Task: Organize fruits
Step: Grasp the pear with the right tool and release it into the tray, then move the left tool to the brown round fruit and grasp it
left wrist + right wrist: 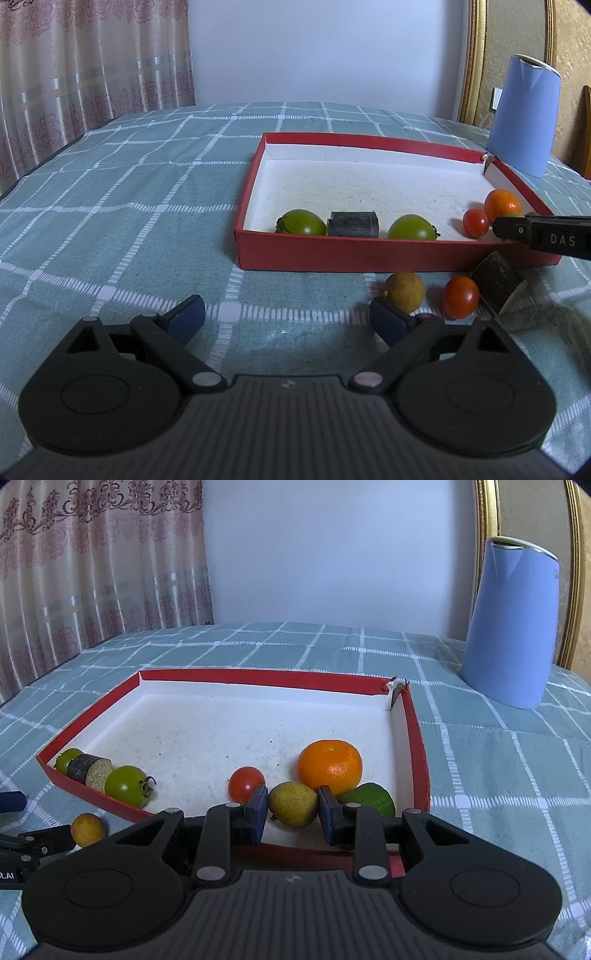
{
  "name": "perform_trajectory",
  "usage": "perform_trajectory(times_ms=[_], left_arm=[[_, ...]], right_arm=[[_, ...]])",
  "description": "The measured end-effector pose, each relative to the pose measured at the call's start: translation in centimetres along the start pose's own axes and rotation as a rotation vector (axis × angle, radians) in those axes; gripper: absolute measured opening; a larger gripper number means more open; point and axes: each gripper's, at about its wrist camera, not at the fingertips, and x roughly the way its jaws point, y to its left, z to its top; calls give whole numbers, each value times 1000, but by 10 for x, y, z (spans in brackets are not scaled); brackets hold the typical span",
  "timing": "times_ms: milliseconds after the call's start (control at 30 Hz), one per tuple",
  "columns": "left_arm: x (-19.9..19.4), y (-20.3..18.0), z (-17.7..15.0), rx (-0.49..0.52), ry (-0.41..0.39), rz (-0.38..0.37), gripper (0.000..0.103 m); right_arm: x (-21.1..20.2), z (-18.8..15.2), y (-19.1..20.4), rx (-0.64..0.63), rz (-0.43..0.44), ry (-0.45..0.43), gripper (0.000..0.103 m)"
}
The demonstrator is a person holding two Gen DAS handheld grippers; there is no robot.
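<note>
A small yellow-green pear [293, 804] is being clamped by the right gripper [293, 812] over the red box [417, 738]; "DAS" is being shown on it. Left gripper [286, 317] is being held apart.

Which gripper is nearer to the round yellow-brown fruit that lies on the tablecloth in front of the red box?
Left. The left gripper stands open with one blue fingertip right beside the yellow-brown fruit. The right gripper is over the red box, shut on a small pear.
</note>
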Motion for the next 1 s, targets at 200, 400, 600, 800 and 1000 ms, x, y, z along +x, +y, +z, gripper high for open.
perform_trajectory(times_ms=[200,400,600,800,1000], left_arm=[[0,0,0,-1,0,-2,96],[-9,2,-3,-4,-41,-48,96],[-20,-4,-6,41,-100,-74,96],[-22,-12,-5,66,-109,-96,93],[-15,-21,-3,77,-75,-106,77]], right_arm=[[-10,0,-3,1,0,-11,29],[-57,-16,-30,59,-8,-72,30],[-76,-36,-65,98,-158,-87,31],[-52,-41,-90,179,-215,4,31],[-49,-42,-90,178,-209,6,46]])
